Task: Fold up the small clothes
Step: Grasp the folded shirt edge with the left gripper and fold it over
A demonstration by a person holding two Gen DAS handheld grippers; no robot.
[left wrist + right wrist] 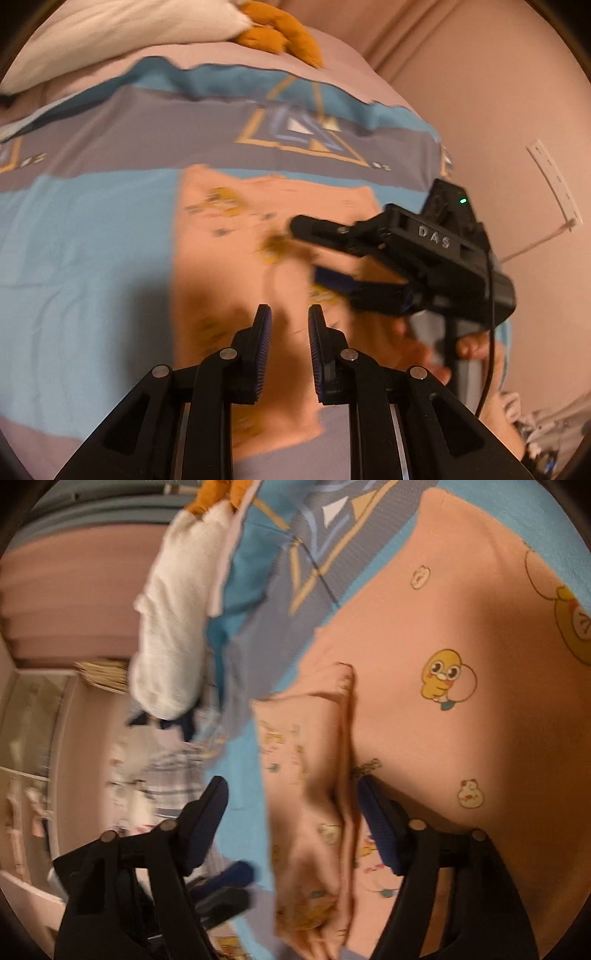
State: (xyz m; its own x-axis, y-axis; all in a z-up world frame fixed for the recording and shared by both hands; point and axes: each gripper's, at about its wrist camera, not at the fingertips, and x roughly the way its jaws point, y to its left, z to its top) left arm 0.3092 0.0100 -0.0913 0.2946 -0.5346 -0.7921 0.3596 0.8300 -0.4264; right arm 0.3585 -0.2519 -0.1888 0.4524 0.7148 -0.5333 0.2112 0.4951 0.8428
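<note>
Garment: peach cloth point(236, 236) printed with yellow chicks, spread on the bed over the blue part of the cover; one strip is folded over along the edge point(306, 760) nearest the right tongs, forming a raised crease

Bed cover: blue and grey sheet point(74, 240) with a triangle emblem point(306, 129), carrying the cloth

Left tongs: tongs point(290, 332) above the near part of the cloth, pointing steeply down; jaws narrow, a small gap between the ribbed pads, nothing between them, cloth visible through the gap

Right tongs: tongs point(295, 823) wide; the folded strip lies in the gap between the two fingers, neither pad pressing on it; in the left wrist view the same tongs point(306, 247) reach in from the right over the cloth, blurred

Hand: a hand point(469, 347) grips the handle of the right tongs, low at the right edge of the bed

Background: white plush point(122, 29) with orange feet point(280, 33) at the far end of the bed; pink wall point(480, 92) to the right; striped fabric point(173, 775) beyond the bed edge, blurred
</note>
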